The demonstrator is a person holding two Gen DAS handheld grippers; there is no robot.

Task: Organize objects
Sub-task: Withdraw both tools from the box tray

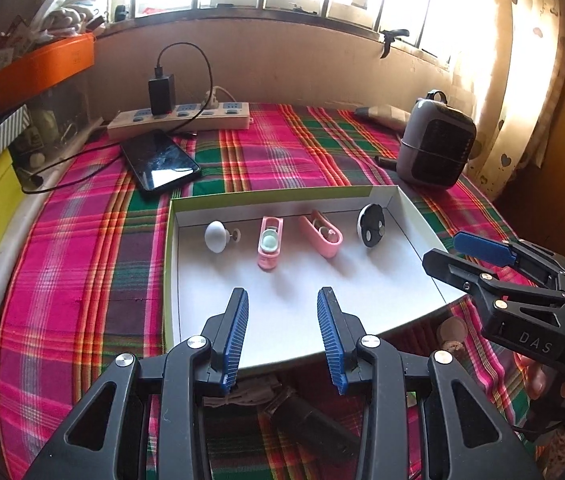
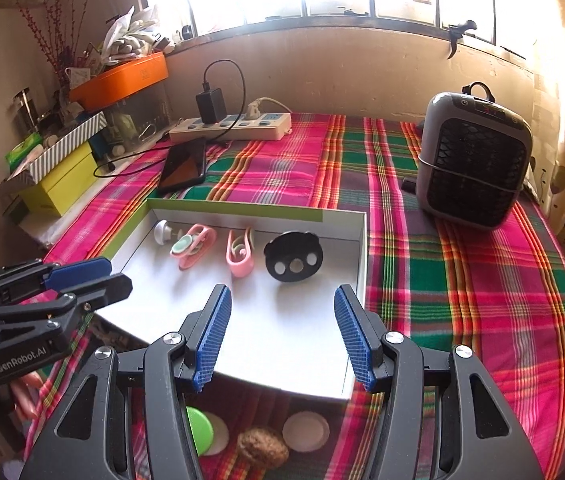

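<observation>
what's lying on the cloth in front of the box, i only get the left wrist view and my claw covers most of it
Observer: In the right wrist view, a green disc lies on the cloth just in front of the near edge of the box.
Operator: anything beside it
Observer: A brown, rough, nut-like lump sits just right of the disc.
Operator: and past that
Observer: A white round lid lies right of the lump. In the picture it sits below the open, empty right claw.
</observation>
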